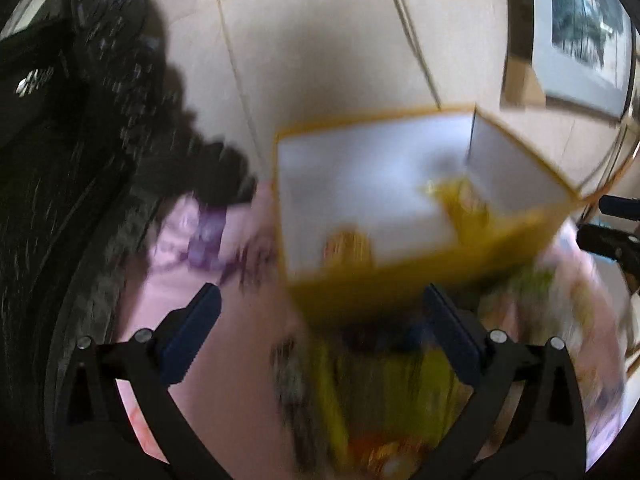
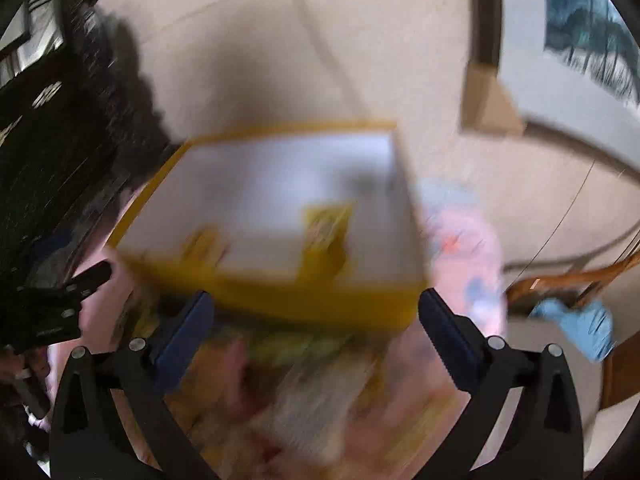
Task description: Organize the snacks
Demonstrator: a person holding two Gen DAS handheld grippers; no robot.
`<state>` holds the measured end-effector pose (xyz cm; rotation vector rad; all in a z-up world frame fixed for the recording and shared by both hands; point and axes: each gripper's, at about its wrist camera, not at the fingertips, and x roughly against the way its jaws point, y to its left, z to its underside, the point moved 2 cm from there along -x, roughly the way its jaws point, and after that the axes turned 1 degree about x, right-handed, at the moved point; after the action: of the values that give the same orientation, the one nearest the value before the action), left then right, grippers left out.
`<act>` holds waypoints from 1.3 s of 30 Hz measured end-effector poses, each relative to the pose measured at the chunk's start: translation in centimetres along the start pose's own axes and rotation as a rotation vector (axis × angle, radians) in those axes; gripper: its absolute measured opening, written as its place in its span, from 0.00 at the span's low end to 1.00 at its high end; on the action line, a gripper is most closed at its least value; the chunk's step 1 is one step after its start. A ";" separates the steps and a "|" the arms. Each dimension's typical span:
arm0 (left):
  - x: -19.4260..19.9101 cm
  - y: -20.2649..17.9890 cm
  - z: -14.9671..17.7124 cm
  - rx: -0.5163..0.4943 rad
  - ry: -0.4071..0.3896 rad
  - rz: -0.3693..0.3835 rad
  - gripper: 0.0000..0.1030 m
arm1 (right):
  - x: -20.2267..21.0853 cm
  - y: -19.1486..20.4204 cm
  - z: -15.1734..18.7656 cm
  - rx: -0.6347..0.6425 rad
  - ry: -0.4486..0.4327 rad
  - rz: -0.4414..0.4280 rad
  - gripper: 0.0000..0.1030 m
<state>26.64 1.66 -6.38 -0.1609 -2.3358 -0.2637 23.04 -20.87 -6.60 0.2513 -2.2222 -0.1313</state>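
Both grippers spread wide and empty above loose snack packets, yellow box just ahead.

The left gripper (image 1: 320, 344) and right gripper (image 2: 312, 340) stand wide with nothing between the pads, low in each frame over blurred snack packets (image 1: 392, 392) on a pink cloth (image 1: 224, 344). The yellow box (image 2: 304, 300) fills mid-frame, white inside, a couple of packets already in it. Judged step: choosing the next packet; that calls for lowering and closing on one, then clearing the box's near wall. Floor (image 1: 320, 48) beyond lies open; dark clutter crowds the left edge.
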 end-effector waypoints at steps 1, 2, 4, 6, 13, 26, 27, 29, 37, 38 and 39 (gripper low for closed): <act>0.1 0.4 1.6 -0.003 0.032 -0.029 0.98 | -0.3 1.1 1.0 0.000 0.019 -0.037 0.99; 0.2 0.8 2.8 -0.001 0.052 -0.048 0.98 | -0.9 2.9 2.1 -0.001 0.038 -0.091 0.99; 0.7 2.1 5.5 0.021 0.110 -0.085 0.98 | -2.1 5.3 3.4 0.001 0.065 -0.165 0.99; 1.3 3.6 8.1 0.054 0.168 -0.092 0.98 | -4.0 8.0 4.2 0.014 0.085 -0.175 0.99; 1.7 7.3 13.8 0.106 0.265 -0.158 0.98 | -8.0 12.8 3.7 0.069 0.059 -0.121 0.88; -1.3 4.3 11.9 0.008 0.166 -0.151 0.98 | -6.1 10.7 4.7 -0.076 0.206 -0.233 0.16; -1.8 3.8 11.7 -0.019 0.170 -0.164 0.98 | -5.4 10.5 5.0 -0.090 0.205 -0.232 0.16; -2.3 2.9 11.3 -0.055 0.159 -0.157 0.98 | -3.5 9.9 5.3 -0.081 0.176 -0.196 0.15; -4.6 0.8 11.2 -0.120 0.180 -0.106 0.98 | 2.3 6.8 5.2 -0.135 0.132 -0.116 0.15; -4.9 0.5 11.3 -0.127 0.186 -0.100 0.98 | 2.8 6.3 5.5 -0.134 0.131 -0.097 0.15; -5.0 0.3 11.4 -0.131 0.188 -0.102 0.98 | 2.7 5.8 5.9 -0.131 0.139 -0.078 0.15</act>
<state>22.33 4.48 -17.73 -0.0771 -2.1433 -0.4624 16.00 -15.77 -7.05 0.2663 -2.0577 -0.2924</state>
